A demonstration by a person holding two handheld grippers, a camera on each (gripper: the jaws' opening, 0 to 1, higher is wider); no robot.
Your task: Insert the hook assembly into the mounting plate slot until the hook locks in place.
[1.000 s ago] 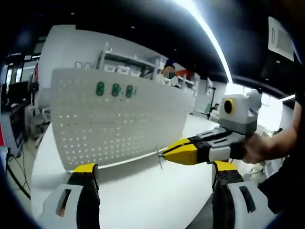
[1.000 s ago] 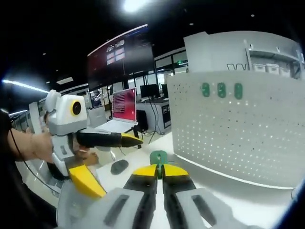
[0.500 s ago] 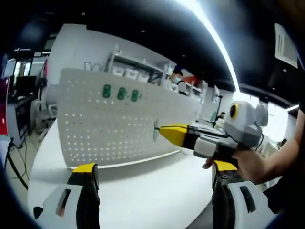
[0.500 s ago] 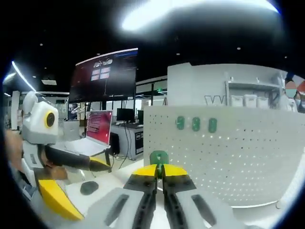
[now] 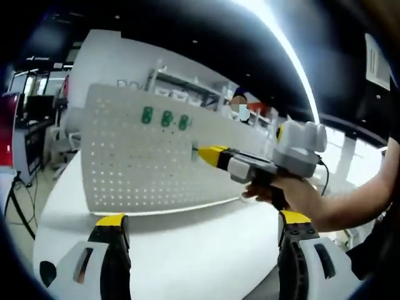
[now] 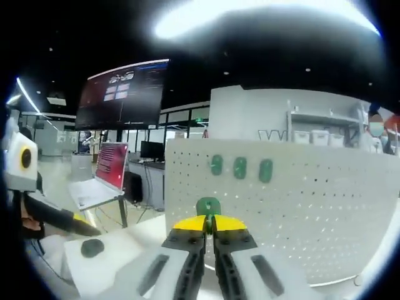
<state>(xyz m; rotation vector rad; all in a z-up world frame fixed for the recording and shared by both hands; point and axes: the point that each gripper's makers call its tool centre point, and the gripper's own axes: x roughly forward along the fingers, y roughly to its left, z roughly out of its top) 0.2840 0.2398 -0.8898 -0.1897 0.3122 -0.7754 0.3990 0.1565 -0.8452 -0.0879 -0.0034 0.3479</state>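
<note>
A: Left gripper view: your right gripper [image 5: 209,154] has travelled up from low over the table [image 5: 187,250] and now its tip sits right against the face of the pegboard [image 5: 134,165], below the three green hooks [image 5: 165,118] already hung in the top row. A second ago it was well short of the board.

B: And what am I carrying?

A: Right gripper view puts it plainly: your jaws are pressed together on the green hook assembly [image 6: 208,207], its rounded head poking just above the yellow tips, with the board's holes straight ahead. So you're at the insertion step, not done with it. I can't tell from here whether the prongs have entered a hole yet; the contact point is too small.

B: My other hand?

A: Your left gripper [image 5: 203,228] is spread wide and empty, hanging low over the table, clear of the work.

B: Any bins to mind?

A: Only pale boxes on the shelf [image 6: 325,134] behind the board; their contents are too far off to read.
</note>
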